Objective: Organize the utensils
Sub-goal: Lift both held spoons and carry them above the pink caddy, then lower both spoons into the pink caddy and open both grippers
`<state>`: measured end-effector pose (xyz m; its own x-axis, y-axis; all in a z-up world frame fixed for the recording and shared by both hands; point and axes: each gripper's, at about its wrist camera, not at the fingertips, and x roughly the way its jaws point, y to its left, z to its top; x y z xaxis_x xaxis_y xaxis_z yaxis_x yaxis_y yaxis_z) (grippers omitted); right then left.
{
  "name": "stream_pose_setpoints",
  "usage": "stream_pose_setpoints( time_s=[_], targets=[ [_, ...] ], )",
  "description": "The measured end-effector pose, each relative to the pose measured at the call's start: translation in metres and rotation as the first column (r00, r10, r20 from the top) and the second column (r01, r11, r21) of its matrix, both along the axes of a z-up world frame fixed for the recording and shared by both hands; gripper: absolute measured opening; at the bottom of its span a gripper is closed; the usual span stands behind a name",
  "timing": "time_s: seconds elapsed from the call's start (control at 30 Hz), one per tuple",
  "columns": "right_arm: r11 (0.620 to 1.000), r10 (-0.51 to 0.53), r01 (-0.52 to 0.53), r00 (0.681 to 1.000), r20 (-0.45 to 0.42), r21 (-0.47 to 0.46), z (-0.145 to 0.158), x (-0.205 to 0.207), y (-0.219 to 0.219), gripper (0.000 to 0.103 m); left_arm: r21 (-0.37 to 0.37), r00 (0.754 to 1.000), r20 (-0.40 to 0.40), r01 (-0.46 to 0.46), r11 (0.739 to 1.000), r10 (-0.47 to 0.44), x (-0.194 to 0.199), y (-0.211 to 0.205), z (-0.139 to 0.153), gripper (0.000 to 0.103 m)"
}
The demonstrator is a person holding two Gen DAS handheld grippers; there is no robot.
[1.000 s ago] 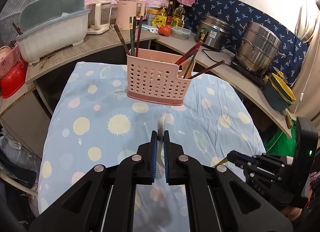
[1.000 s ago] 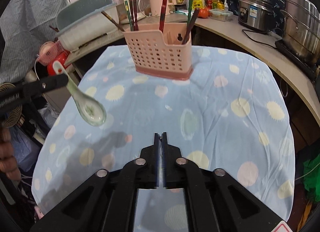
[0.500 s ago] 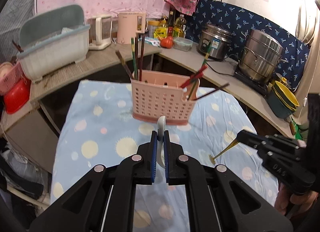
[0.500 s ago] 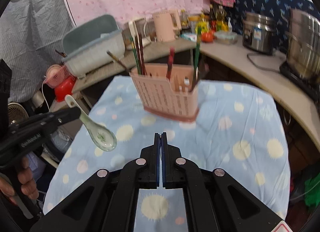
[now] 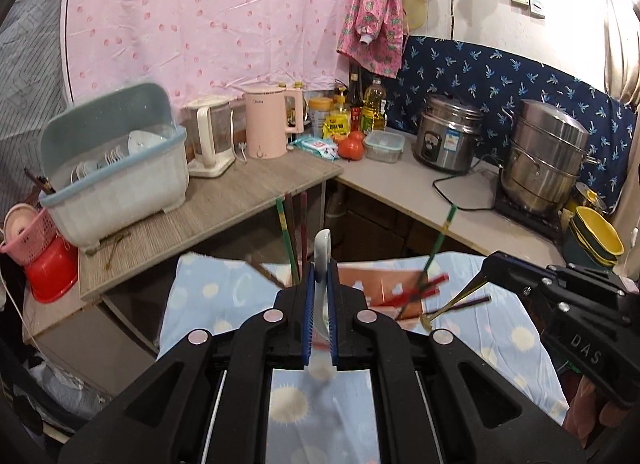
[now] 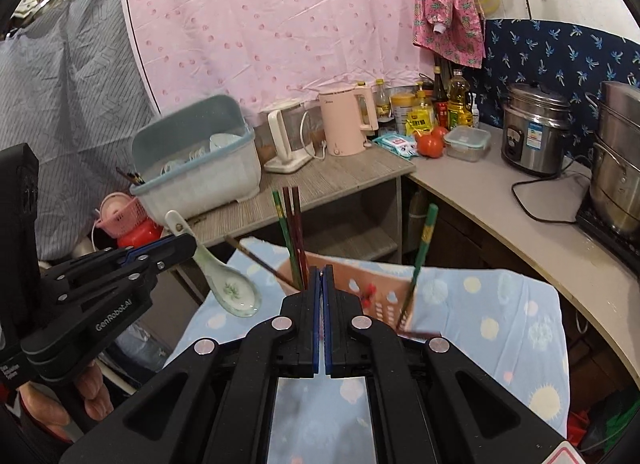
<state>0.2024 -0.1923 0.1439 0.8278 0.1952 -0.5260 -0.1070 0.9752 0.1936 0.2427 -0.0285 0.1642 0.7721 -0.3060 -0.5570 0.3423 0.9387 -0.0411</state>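
Pink caddy [image 6: 384, 284] half hidden behind tools: left [image 5: 320, 284] clamps spoon [image 6: 228, 284], right [image 5: 486, 264] fork [image 5: 452, 302].

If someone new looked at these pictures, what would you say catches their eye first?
Probably the white ceramic spoon clamped by its handle in the left hand-held gripper, hanging in the air left of the pink utensil caddy with its upright chopsticks. Next, the right hand-held gripper pinching a small gold utensil above the blue spotted tablecloth.
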Motion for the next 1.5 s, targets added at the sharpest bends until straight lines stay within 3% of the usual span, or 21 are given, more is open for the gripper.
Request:
stream_pose_setpoints(
  time_s=[0.27, 0.53, 0.9, 1.07, 1.1, 1.27, 1.5],
  targets=[
    [0.999, -0.023, 0.023, 1.000, -0.012, 0.037, -0.005, 0.054, 0.001, 0.002, 0.034, 1.000, -0.008, -0.016, 0.999, 0.017, 0.052, -0.020, -0.003, 0.006],
    [0.999, -0.027, 0.029, 0.996, -0.079, 0.029, -0.040, 0.094, 0.005, 0.002, 0.075, 0.997, -0.068, -0.021, 0.997, 0.026, 0.085, -0.031, -0.038, 0.006],
    [0.999, -0.035, 0.036, 0.991, -0.130, 0.008, -0.066, 0.110, 0.006, 0.002, 0.090, 0.987, -0.149, -0.048, 0.995, 0.061, 0.106, -0.034, -0.077, 0.006],
    [0.999, -0.036, 0.036, 0.990, -0.135, -0.005, -0.069, 0.111, 0.007, 0.003, 0.093, 0.989, -0.125, -0.070, 0.993, 0.082, 0.106, -0.033, -0.078, 0.007],
    [0.999, -0.039, 0.038, 0.990, -0.133, -0.011, -0.070, 0.111, 0.008, 0.004, 0.093, 0.989, -0.122, -0.075, 0.993, 0.087, 0.106, -0.034, -0.078, 0.008],
    [0.998, -0.050, 0.046, 0.992, -0.112, -0.032, -0.068, 0.103, 0.011, 0.011, 0.091, 0.988, -0.111, -0.095, 0.991, 0.105, 0.102, -0.031, -0.076, 0.032],
    [0.998, -0.051, 0.048, 0.995, -0.087, -0.037, -0.060, 0.086, 0.013, 0.019, 0.078, 0.990, -0.104, -0.092, 0.993, 0.100, 0.086, -0.029, -0.072, 0.033]
  ],
)
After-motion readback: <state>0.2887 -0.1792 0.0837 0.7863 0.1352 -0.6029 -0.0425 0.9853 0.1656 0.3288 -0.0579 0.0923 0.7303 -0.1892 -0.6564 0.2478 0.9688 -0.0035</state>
